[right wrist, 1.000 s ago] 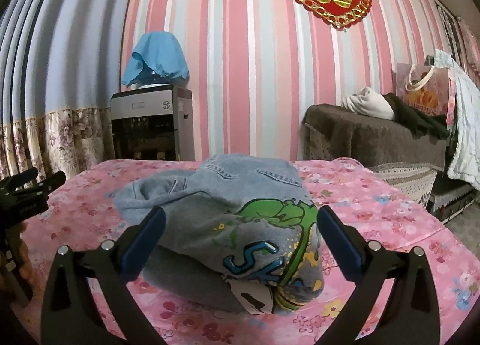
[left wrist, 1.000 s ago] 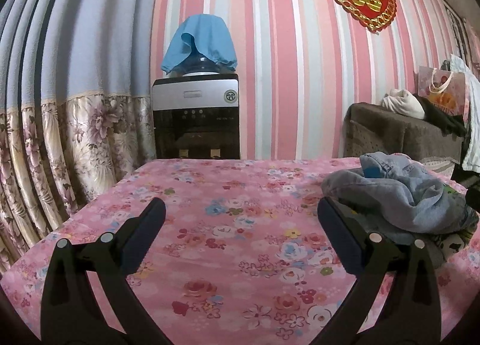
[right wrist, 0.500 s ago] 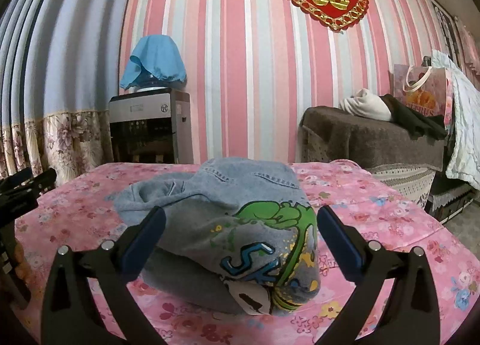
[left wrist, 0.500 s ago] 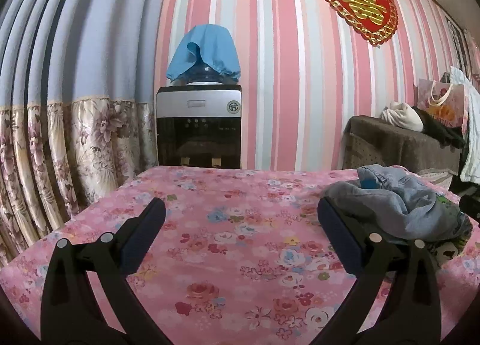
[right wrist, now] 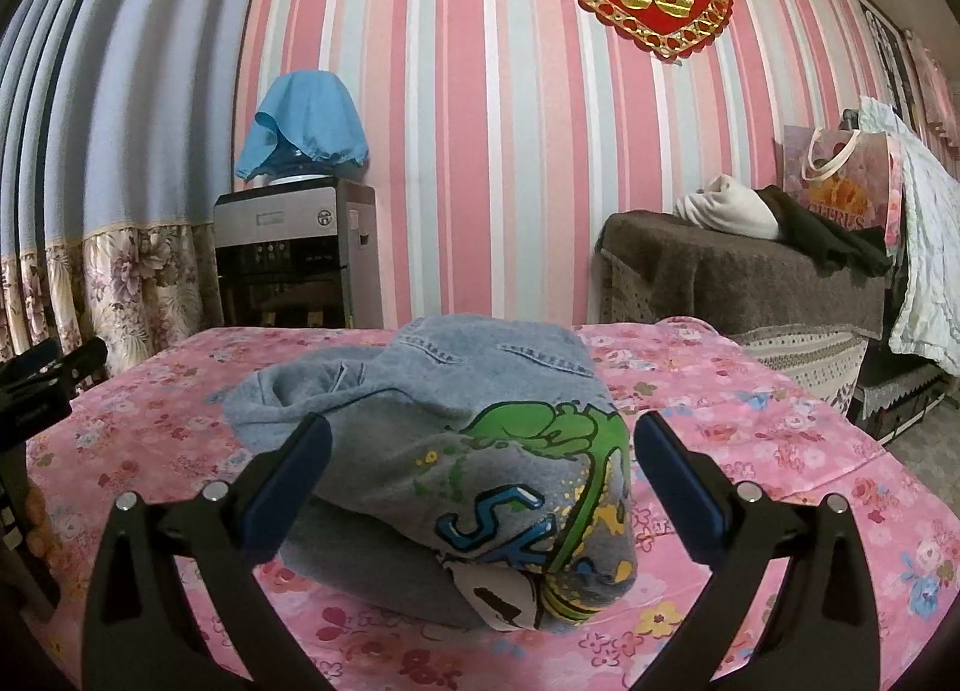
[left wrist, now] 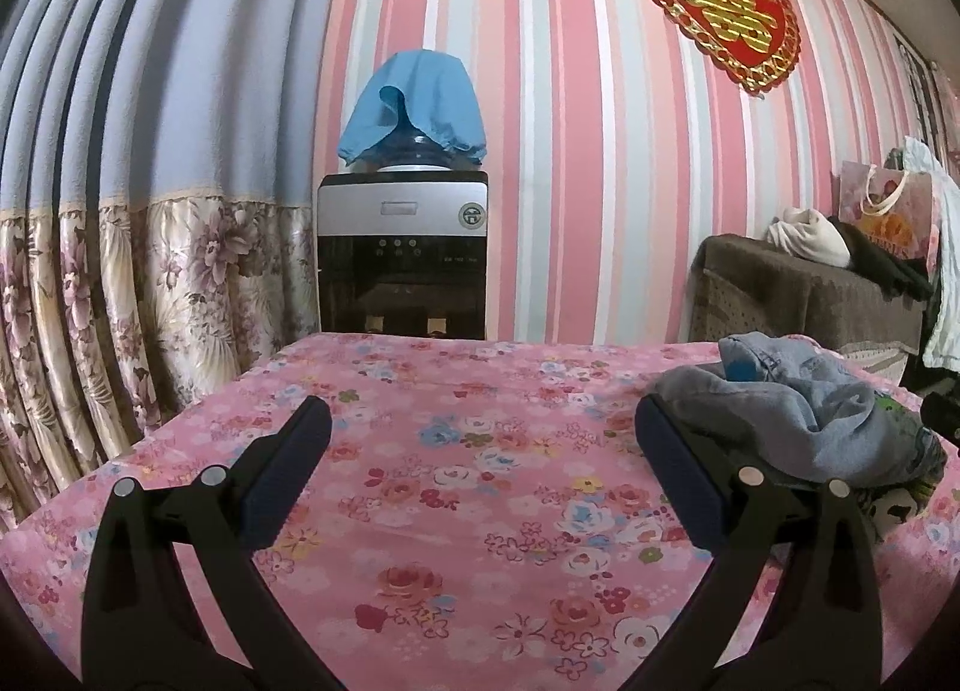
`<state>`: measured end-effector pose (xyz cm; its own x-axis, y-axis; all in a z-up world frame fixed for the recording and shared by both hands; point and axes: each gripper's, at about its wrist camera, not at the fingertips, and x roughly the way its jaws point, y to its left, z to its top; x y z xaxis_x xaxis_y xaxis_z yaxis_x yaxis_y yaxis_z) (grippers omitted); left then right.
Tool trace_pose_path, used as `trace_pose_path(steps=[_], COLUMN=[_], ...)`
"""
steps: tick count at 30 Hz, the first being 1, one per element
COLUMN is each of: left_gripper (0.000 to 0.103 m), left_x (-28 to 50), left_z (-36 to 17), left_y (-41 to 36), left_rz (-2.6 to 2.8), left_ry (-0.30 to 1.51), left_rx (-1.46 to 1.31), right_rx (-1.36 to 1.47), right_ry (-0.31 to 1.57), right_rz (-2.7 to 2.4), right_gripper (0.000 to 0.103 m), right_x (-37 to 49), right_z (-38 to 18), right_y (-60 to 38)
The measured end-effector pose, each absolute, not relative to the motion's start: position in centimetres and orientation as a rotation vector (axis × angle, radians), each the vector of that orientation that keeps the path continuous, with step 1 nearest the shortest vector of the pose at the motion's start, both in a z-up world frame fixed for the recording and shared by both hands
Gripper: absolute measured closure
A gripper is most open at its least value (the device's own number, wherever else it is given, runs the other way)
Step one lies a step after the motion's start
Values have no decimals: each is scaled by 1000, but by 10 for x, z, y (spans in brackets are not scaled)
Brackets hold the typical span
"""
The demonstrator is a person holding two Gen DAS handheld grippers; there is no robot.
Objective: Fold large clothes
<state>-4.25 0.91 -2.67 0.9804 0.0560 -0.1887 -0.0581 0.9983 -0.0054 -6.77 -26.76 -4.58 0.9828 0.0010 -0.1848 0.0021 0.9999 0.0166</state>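
Two sets of tongs, both spread wide and gripping nothing. Left tongs (left wrist: pixel 483 451) level above bare floral surface (left wrist: pixel 456 511), pointed toward a water dispenser (left wrist: pixel 402 271). Right tongs (right wrist: pixel 483 451) level, straddling a rumpled grey sweatshirt (right wrist: pixel 420 451) with a green cartoon print, heaped with denim (right wrist: pixel 498 349) on the surface. Likely risks: pinching several bunched layers at once, dragging the whole heap, snagging the cloth beneath.
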Motion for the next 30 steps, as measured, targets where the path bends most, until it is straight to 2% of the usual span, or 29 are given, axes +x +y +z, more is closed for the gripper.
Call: trace_pose_path(steps=[30], left_gripper=[3], left_x=[-43], left_z=[-26], left_y=[1], left_rz=[42], left_ry=[189], left_rx=[22], right_rx=[32], right_ry=[201], right_rz=[-10], right_gripper=[2], right_x=[-65], right_z=[-48], right_y=[-271])
